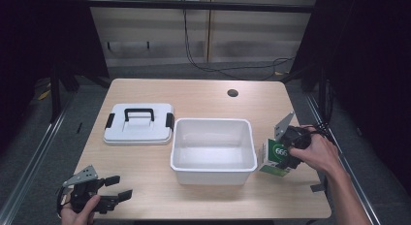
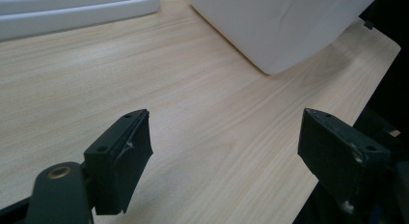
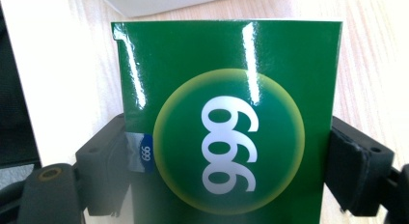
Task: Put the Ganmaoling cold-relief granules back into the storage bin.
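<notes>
Green box (image 3: 226,132) marked 999 sits clamped between the right claw (image 1: 286,154) jaws, just right of the white bin (image 1: 213,179) on the worktop (image 1: 145,167). Left claw (image 1: 116,188) rests wide open, holding nothing. Glossy card could slip, or clip the bin's rim if lifted too low.

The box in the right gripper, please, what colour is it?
The box is glossy green with white numerals in a yellow-rimmed circle; clearest in the right gripper view.
</notes>
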A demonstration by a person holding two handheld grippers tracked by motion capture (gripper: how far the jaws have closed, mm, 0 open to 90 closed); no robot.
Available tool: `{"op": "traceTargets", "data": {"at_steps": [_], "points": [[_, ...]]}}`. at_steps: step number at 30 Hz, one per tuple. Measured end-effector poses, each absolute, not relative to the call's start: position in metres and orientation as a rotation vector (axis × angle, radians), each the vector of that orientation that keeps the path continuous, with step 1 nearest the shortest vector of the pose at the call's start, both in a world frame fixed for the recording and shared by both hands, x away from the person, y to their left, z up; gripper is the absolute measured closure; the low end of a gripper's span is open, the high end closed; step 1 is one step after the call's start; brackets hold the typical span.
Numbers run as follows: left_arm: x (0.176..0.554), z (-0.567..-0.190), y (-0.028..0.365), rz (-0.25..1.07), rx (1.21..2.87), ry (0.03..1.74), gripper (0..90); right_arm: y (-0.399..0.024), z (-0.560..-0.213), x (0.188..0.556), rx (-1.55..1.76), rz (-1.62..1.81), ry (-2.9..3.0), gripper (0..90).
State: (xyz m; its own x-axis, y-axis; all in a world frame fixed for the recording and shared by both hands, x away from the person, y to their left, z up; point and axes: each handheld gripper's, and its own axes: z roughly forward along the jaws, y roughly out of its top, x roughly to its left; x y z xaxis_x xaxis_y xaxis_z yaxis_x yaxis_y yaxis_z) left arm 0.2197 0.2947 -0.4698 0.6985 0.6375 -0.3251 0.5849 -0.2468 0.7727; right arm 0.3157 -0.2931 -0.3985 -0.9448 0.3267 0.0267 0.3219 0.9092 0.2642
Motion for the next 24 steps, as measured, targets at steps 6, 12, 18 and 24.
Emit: {"op": "traceTargets", "data": {"at_steps": [6,12,18,24], "points": [[0.220,-0.470,0.295,0.067,1.928,0.947,19.3,-0.301,-0.394,0.311,0.539,0.495,3.038,15.9],[0.219,-0.470,0.295,0.069,1.920,0.950,19.3,-0.309,-0.390,0.307,0.566,0.555,3.029,15.9],[0.219,-0.470,0.295,0.073,1.921,0.951,19.3,-0.315,-0.383,0.301,0.577,0.619,2.986,15.9],[0.219,-0.470,0.295,0.073,1.922,0.951,19.3,-0.318,-0.377,0.297,0.571,0.668,2.967,16.0]]}}
